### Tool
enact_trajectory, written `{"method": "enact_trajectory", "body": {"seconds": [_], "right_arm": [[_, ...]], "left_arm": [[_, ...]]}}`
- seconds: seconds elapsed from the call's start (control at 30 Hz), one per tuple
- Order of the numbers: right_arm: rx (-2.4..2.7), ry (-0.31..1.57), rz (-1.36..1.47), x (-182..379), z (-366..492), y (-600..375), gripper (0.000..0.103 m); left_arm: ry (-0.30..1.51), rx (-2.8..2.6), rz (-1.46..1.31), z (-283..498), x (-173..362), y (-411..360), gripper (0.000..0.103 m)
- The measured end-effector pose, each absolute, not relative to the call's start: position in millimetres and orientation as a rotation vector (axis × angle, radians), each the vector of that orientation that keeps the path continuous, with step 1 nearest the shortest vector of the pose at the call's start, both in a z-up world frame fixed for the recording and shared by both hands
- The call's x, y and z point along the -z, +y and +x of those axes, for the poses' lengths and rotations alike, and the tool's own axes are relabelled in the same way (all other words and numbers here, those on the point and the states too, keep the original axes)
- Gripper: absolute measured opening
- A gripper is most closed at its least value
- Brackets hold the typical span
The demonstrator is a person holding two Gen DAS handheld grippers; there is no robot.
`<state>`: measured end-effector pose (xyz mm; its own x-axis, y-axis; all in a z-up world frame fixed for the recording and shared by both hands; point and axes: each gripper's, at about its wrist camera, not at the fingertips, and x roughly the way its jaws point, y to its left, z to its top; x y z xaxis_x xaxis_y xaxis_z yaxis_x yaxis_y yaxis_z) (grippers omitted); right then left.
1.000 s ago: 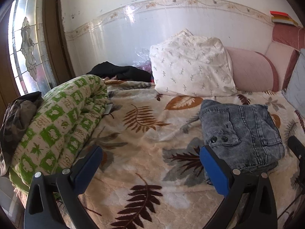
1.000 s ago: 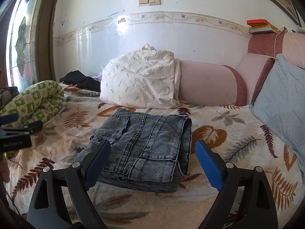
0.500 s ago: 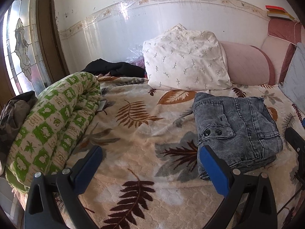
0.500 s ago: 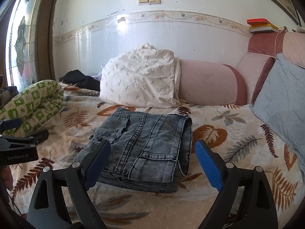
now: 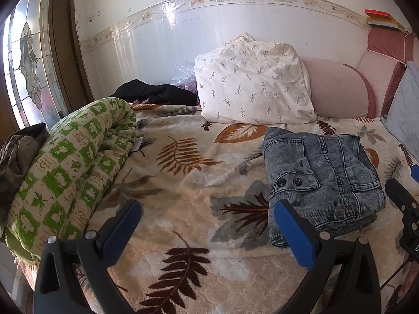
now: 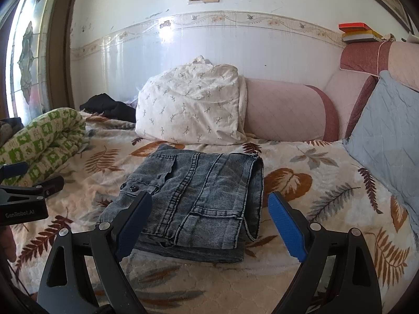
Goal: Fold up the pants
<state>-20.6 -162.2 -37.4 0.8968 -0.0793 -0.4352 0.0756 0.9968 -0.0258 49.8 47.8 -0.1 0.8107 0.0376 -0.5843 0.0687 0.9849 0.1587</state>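
Leaf-patterned bedding covers the bed [image 6: 301,162], which runs back to a white tiled wall [image 6: 235,52] with a flowered border. One pair of grey denim pants [image 6: 199,198] lies folded into a compact stack in the middle of the bed, in front of the white sprigged pillow [image 6: 193,110]. Since a second ago the pants keep the same fold and place; in the left wrist view they and the pillow sit a little lower and further right in the frame, while the right wrist view is unchanged. The left gripper [image 5: 207,231] hangs over bare bedding with its blue pads wide apart and nothing between them, the pants [image 5: 322,180] just beside its right finger. The right gripper [image 6: 209,222] points at the near edge of the pants, its fingers spread wide and not pressing on the denim. One rolled green-and-white quilt [image 5: 68,172] lies along the left edge of the bed, one black garment [image 5: 154,94] at the far left corner, one pink bolster [image 6: 288,110] and one blue-grey cushion [image 6: 387,136] toward the right.
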Motion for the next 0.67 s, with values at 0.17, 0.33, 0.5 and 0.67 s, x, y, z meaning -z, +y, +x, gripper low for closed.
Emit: {"method": "enact_trajectory", "body": {"seconds": [0.17,0.33,0.5,0.67], "right_arm": [[0.076,0.453,-0.015,38.2,-19.7,-162.2,0.091],[0.075,0.456,-0.011,38.4,-19.8,-161.9,0.091],[0.068,0.459,-0.019,39.8,-18.9,-161.5,0.091],[0.062,0.464,-0.027,41.9,-17.3,-160.2,0.091]], "left_arm": [[0.625,0.017,0.175,49.6,-0.3,47.2,0.103],[0.627,0.019,0.175,49.3,-0.4,46.9,0.103],[0.628,0.02,0.174,48.5,-0.7,45.5,0.103],[0.628,0.026,0.175,48.1,-0.4,44.3,0.103]]}}
